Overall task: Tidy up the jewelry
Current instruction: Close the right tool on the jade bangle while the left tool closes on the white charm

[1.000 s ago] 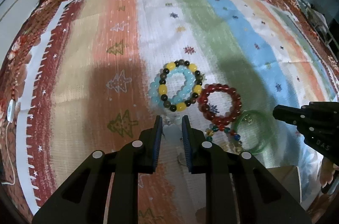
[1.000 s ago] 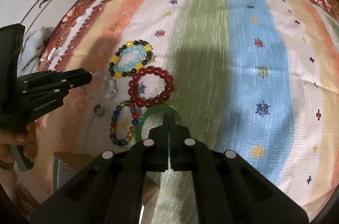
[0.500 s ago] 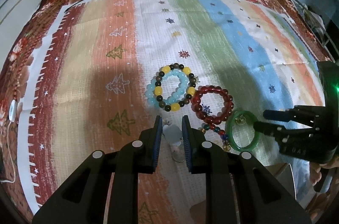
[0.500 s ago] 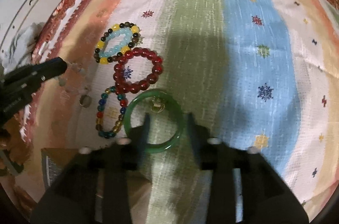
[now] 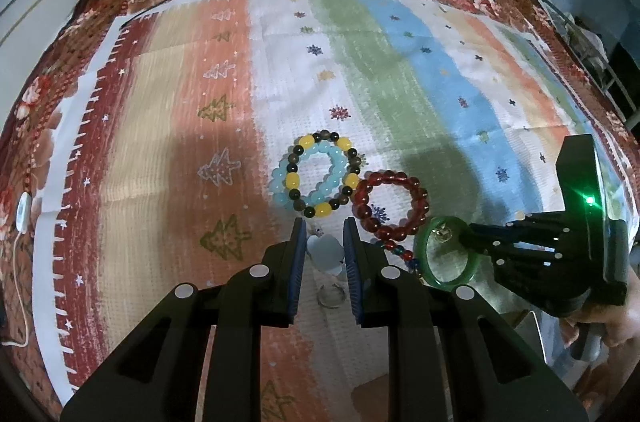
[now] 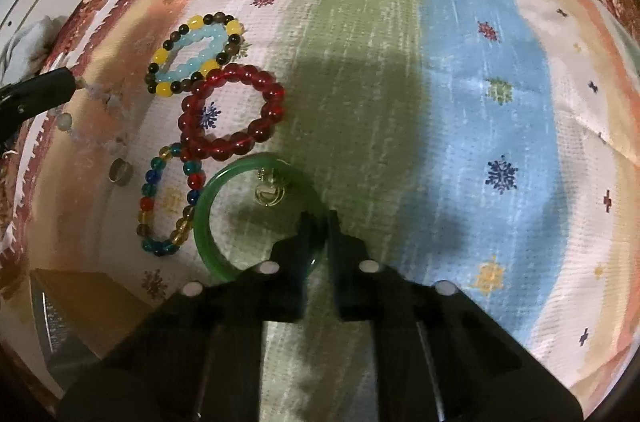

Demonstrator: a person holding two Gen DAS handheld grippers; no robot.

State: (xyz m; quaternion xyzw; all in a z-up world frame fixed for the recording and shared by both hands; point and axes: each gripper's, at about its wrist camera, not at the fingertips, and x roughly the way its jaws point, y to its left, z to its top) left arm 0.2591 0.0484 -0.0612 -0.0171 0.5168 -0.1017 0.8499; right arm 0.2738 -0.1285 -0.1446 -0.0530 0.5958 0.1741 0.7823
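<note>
Several bracelets lie on a striped cloth. My right gripper point(image 6: 318, 222) is shut on the rim of a green bangle point(image 6: 224, 190), which also shows in the left wrist view point(image 5: 424, 254). My left gripper point(image 5: 325, 228) holds a pale heart pendant point(image 5: 325, 248) between its pads. A red bead bracelet point(image 6: 232, 112), a yellow-and-dark bead bracelet point(image 6: 192, 54) around a light blue one, and a multicolour bead bracelet point(image 6: 168, 206) lie to the left of the bangle. A small gold charm point(image 6: 269, 192) lies inside the bangle.
A metal ring point(image 6: 120, 172) lies on the cloth by the multicolour bracelet; it also shows under my left gripper point(image 5: 331, 296). A brown box point(image 6: 80, 298) stands at the near left in the right wrist view. A white cable switch point(image 5: 22, 210) sits at the cloth's left edge.
My right gripper opened over the green bangle, then closed on its rim. My left gripper stayed shut on the heart pendant and drew back a little.
</note>
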